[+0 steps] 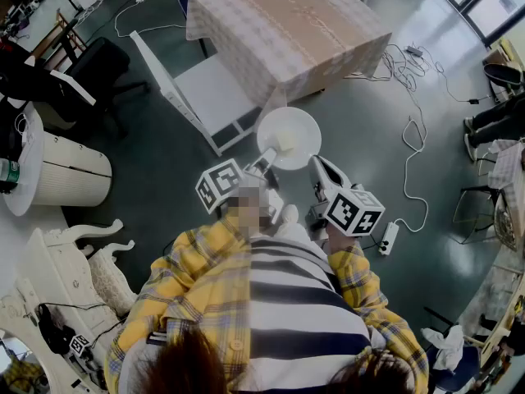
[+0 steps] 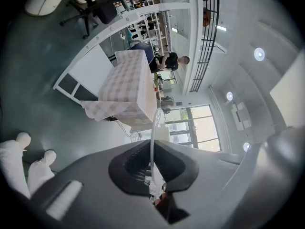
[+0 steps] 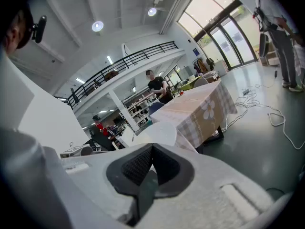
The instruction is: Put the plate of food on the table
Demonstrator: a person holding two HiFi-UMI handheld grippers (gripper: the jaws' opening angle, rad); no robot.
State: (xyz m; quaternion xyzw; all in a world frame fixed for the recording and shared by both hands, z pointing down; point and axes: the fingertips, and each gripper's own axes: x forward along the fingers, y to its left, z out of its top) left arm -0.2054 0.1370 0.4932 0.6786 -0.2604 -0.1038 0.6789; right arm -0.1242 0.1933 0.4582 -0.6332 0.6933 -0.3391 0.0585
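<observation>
Yellow plaid shirt [image 1: 184, 273] over black-white striped top [image 1: 303, 298]; left hand-held gripper [image 1: 267, 156], right hand-held gripper [image 1: 316, 163] pale grey with marker cubes [image 1: 220, 185].

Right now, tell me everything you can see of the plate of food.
The plate of food is a round, white, glossy, shallow dish carrying one pale yellowish piece near its near-left edge. It hangs roughly level over the grey floor, short of the cloth-covered table. The left tool is shut on its near-left rim; in that tool's view the rim runs as a thin white line between its jaws. The right tool, jaws together, sits at the near-right rim; whether it touches cannot be told.
</observation>
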